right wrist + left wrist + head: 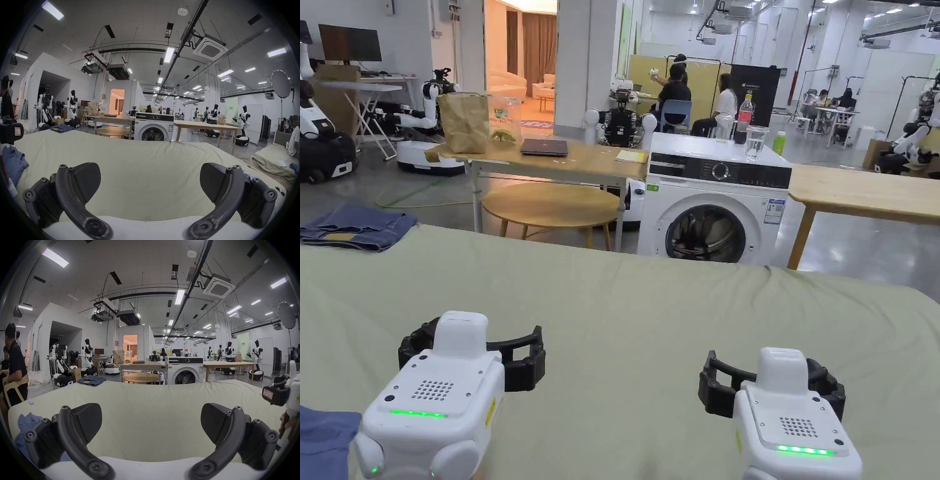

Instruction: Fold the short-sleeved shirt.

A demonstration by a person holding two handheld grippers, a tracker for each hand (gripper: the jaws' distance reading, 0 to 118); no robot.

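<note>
Two grippers over a pale green bed, shirt off to the left.

Left gripper (472,359): held low over the bed (650,312), jaws spread wide with only sheet between them, gripping nothing. Right gripper (772,384): level with it and well apart to the right, jaws likewise wide and empty. Blue shirt (26,426): crumpled (not laid flat) at the bed's near left edge, just beside the left gripper, touched by neither; a corner of it shows at the bottom left of the head view. Folded jeans (356,228): on the bed's far left corner, well apart from both grippers. Washing machine (715,200): on the floor beyond the bed's far edge, with a round low table (550,206) to its left.
</note>
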